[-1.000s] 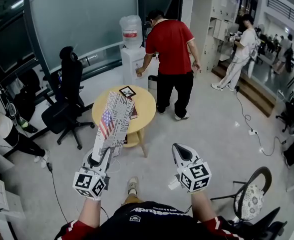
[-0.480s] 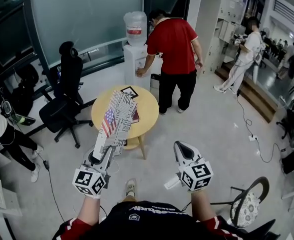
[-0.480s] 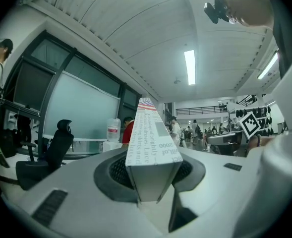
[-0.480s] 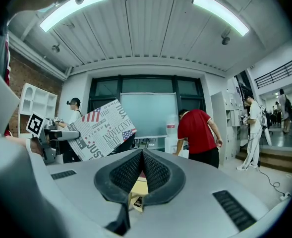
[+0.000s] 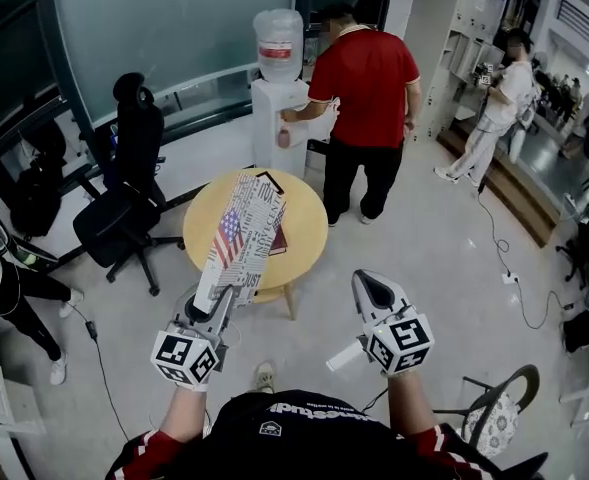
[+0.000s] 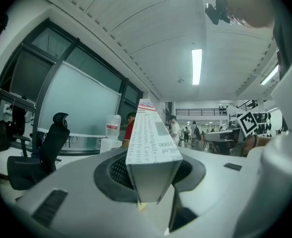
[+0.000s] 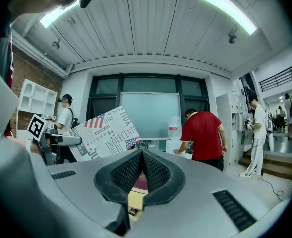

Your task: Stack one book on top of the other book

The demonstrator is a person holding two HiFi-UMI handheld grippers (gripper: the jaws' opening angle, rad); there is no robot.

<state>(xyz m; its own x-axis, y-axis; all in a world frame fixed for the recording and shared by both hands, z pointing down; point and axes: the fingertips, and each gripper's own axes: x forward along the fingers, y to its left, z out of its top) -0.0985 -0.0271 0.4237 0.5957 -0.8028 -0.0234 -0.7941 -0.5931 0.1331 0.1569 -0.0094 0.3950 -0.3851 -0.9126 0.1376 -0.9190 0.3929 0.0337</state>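
Note:
My left gripper (image 5: pixel 214 303) is shut on the near end of a long book (image 5: pixel 242 230) with newspaper print and a flag on its cover. The book juts forward and up over the round wooden table (image 5: pixel 309 236). In the left gripper view its spine (image 6: pixel 148 138) stands edge-up between the jaws. A dark red book (image 5: pixel 278 240) lies on the table, mostly hidden behind the held one. My right gripper (image 5: pixel 372 286) is shut on nothing, to the right, short of the table. In the right gripper view its tips (image 7: pixel 142 155) meet, with the printed book (image 7: pixel 103 133) at left.
A person in a red shirt (image 5: pixel 366 78) stands at the water dispenser (image 5: pixel 278 78) beyond the table. A black office chair (image 5: pixel 124 203) is left of the table, and another chair (image 5: pixel 499 418) sits at my lower right. A cable (image 5: pixel 519 288) runs across the floor at right.
Both grippers have moved forward toward the table, the left still carrying the printed book. The table and dispenser now sit nearer in the head view.

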